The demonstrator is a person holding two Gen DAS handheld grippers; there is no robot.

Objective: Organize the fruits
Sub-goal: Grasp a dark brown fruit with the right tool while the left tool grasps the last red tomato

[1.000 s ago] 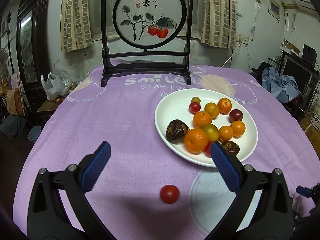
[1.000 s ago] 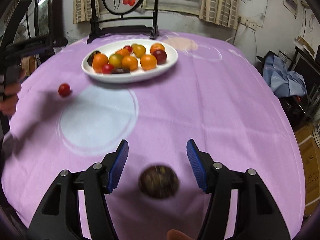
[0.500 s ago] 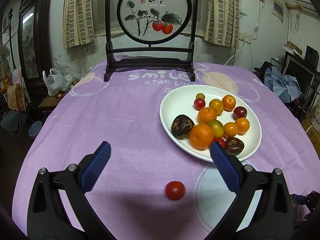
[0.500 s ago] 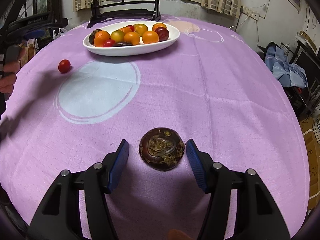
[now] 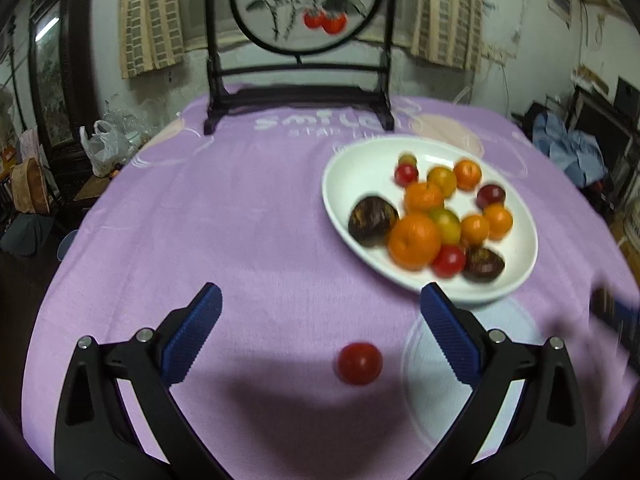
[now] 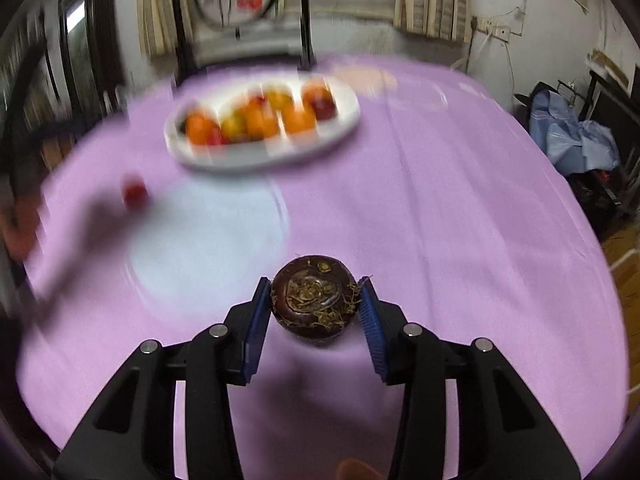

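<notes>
Our right gripper (image 6: 315, 312) clamps a dark brown, round water chestnut (image 6: 314, 300) between its blue pads (image 6: 370, 318), held just above the purple tablecloth (image 6: 440, 220). Our left gripper (image 5: 320, 330) hangs spread wide over the cloth, with a red cherry tomato (image 5: 359, 363) lying loose between and a little nearer than its fingertips, touching neither. Beyond it to the right sits the white oval plate (image 5: 352, 176), heaped with oranges, small tomatoes and two dark fruits (all blurred). A framed persimmon painting (image 5: 306, 4) stands at the table's far edge.
</notes>
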